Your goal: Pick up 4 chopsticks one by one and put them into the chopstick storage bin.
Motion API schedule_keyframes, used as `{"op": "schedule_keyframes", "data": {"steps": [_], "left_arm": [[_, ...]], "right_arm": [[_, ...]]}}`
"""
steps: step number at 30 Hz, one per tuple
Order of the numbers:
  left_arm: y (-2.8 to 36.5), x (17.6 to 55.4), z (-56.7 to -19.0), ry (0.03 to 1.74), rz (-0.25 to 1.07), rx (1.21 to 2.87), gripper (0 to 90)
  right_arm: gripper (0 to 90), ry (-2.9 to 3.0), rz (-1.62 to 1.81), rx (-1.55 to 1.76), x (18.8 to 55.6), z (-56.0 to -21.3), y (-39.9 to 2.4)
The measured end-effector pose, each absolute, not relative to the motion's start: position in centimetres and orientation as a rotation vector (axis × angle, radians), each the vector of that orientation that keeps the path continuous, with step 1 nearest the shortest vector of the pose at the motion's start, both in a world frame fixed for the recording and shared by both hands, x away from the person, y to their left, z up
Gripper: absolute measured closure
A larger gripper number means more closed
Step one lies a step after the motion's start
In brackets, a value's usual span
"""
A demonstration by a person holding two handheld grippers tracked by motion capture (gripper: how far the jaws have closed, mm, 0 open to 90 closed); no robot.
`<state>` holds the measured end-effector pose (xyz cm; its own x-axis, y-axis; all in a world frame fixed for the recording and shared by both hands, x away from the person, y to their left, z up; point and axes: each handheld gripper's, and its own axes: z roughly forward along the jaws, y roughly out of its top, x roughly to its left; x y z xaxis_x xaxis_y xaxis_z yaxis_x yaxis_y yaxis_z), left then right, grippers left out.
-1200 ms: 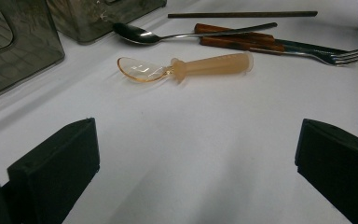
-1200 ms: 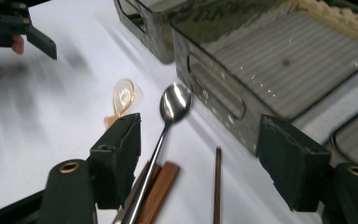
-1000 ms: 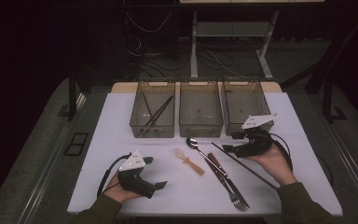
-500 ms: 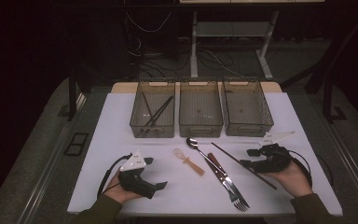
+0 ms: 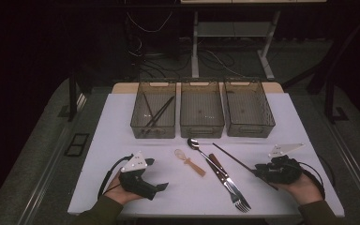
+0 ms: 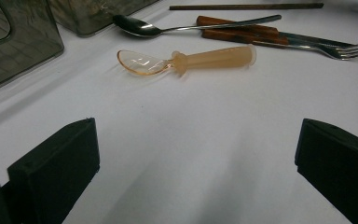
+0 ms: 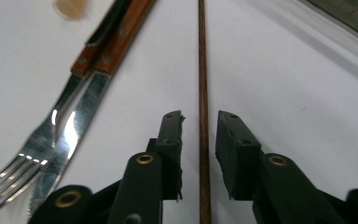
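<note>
Near the table's (image 5: 122, 122) front edge, the right gripper (image 7: 200, 122) is lying low by the right corner, its jaws just closing around the chopstick (image 7: 202, 70), narrow gaps showing on both sides, pads not yet pressing. The left gripper (image 5: 161, 186) is resting towards the front left corner, jaws standing wide open over bare surface. Farther in, a fork (image 5: 232, 190), knife (image 5: 218, 168), metal spoon (image 5: 199, 150) and plastic spoon (image 6: 186, 60) are lying mid-table. Three bins (image 5: 201, 129) are lining the far edge.
</note>
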<state>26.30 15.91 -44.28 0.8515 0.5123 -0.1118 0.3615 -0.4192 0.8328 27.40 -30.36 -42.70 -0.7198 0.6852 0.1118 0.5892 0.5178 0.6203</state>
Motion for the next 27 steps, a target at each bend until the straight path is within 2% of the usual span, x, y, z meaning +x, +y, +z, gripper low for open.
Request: {"op": "schedule_keyframes", "data": {"steps": [12, 27], "left_arm": [[15.8, 26.2, -44.3, 0.626, 0.191, 2.063, 0.0], [15.7, 26.2, -44.4, 0.619, 0.186, 2.073, 0.0]], "right_arm": [[80.9, 2.652, 0.869, 1.074, 27.5, -43.8, -30.2], [85.0, 2.641, 0.879, 1.085, 27.5, -43.9, -30.4]]}}
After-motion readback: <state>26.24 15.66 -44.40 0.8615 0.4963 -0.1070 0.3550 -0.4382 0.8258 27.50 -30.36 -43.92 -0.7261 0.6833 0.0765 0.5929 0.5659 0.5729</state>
